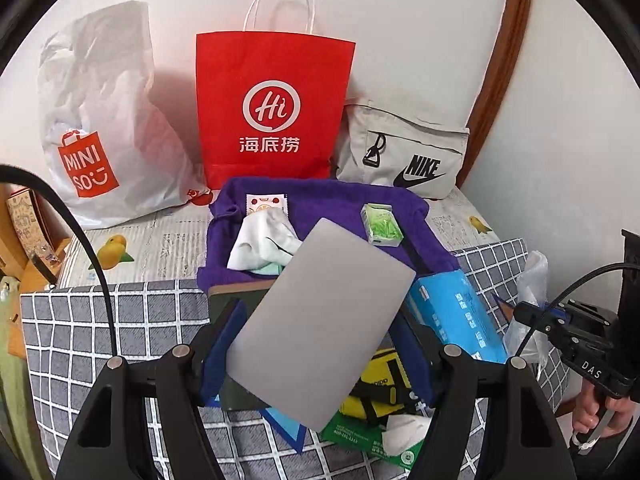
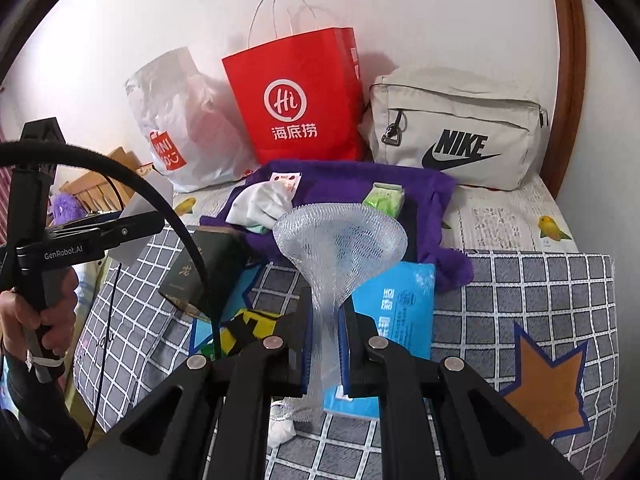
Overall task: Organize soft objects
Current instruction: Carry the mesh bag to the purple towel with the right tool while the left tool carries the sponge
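Note:
My left gripper (image 1: 316, 354) is shut on a flat grey pad (image 1: 320, 320) and holds it tilted above the pile. In the right wrist view the same gripper (image 2: 132, 220) holds the pad (image 2: 136, 226) at the left. My right gripper (image 2: 325, 344) is shut on a clear foam mesh sleeve (image 2: 340, 236) that flares open above the fingers. Below lie a purple towel (image 1: 320, 204), a white cloth (image 1: 262, 240), a blue tissue pack (image 1: 456, 312), a yellow pouch (image 1: 380, 392) and a dark green box (image 2: 200, 268).
Against the wall stand a white Miniso plastic bag (image 1: 100, 120), a red paper bag (image 1: 272, 108) and a grey Nike bag (image 1: 404, 148). A small green clip box (image 1: 382, 224) sits on the towel. A grey checked cushion (image 2: 520, 308) covers the bed front.

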Motion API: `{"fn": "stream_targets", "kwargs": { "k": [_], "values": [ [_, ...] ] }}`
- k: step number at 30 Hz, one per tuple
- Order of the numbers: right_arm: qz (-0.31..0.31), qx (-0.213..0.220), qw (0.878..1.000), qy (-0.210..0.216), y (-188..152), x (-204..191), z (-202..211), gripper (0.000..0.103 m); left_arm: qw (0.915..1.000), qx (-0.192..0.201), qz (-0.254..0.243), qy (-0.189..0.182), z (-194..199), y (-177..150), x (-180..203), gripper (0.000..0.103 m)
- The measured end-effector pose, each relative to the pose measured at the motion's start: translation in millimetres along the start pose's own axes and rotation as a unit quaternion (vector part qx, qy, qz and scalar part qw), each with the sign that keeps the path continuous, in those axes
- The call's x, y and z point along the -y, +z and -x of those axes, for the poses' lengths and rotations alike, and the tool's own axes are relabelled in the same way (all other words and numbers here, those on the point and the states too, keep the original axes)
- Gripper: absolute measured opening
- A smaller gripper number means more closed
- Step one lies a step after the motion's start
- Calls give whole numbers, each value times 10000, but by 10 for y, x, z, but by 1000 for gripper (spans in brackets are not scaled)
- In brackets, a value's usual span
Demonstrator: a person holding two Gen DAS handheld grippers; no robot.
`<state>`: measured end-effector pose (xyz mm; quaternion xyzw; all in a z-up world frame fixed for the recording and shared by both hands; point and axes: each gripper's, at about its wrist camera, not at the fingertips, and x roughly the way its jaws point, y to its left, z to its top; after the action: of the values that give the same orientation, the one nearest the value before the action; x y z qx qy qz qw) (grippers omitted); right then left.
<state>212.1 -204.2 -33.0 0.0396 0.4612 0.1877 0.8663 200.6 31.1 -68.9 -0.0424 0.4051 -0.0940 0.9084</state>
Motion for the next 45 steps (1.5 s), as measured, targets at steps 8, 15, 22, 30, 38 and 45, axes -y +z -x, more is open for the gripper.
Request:
{"fn": "stream_targets", "kwargs": {
  "k": [8,15,22,30,38,45],
  "values": [
    [7,-44,10000,23,248,108,-160,11,9992,-176,325,-153,-191,13,-170,70],
    [-91,-82,9999,22,471,202,-361,11,9987,-193,453,-131,-258,82,-316,70],
    [-228,-116,9996,-106,705,372,-600,11,9988,-259,404,-106,-429,252,-393,71],
    [-359,-274,9989,-154,925,582,-894,11,9987,-304,374,-162,-615,385,-424,71],
    [-438,-623,9968,-238,1000,692,-1364,11,9983,-410,336,-236,-823,470,-418,71],
    [-723,-967,9923,-291,984,850,-1772,11,9980,-509,314,-219,-949,522,-459,71]
  ]
}}
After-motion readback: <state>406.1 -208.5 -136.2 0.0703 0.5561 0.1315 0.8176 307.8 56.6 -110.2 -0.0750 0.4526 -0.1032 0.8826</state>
